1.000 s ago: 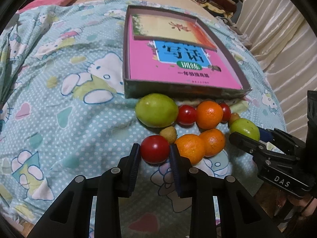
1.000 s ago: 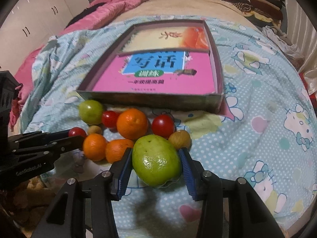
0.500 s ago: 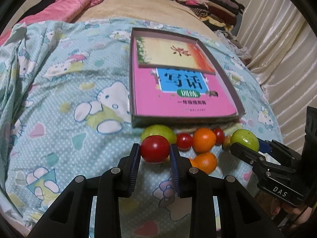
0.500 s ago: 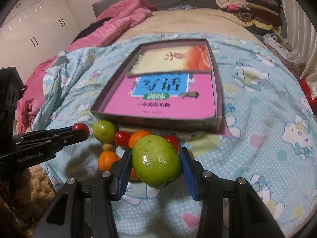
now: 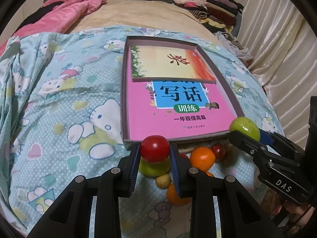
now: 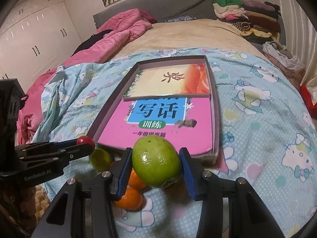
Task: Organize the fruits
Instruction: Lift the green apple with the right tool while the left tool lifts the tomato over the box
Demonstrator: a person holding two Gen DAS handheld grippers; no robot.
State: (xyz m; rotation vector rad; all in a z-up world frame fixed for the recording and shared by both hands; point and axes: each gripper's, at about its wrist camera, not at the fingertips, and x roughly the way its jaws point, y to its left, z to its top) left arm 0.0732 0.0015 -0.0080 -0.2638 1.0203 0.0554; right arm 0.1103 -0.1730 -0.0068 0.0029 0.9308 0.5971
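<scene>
Holding a red tomato in your left claw, you have both pads pressed against its sides, and it sits right at the fingertips, clear of the blanket. Your right claw is pinching a big green fruit the same way, blue pads tight on either flank, the fruit bulging above the tips.

Just ahead of both claws lies the shallow box with a pink book flat in it and a smaller yellow-orange book overlapping its far end. The box's near wall is right beyond the tomato in the left view, and right behind the green fruit in the right view.

Below and behind your left claw's tips, the rest of the fruit waits on the blanket: a green one directly under the tomato, a small yellowish one between the fingers, an orange just to the right with a small tomato beyond it, and another orange nearer you, by the right finger. From the right claw's side you see oranges tucked under the left finger.

Off to the left claw's right, your other claw shows side-on with the green fruit at its tip. Far beyond, a pink quilt and stacked clothes sit on the bed.
</scene>
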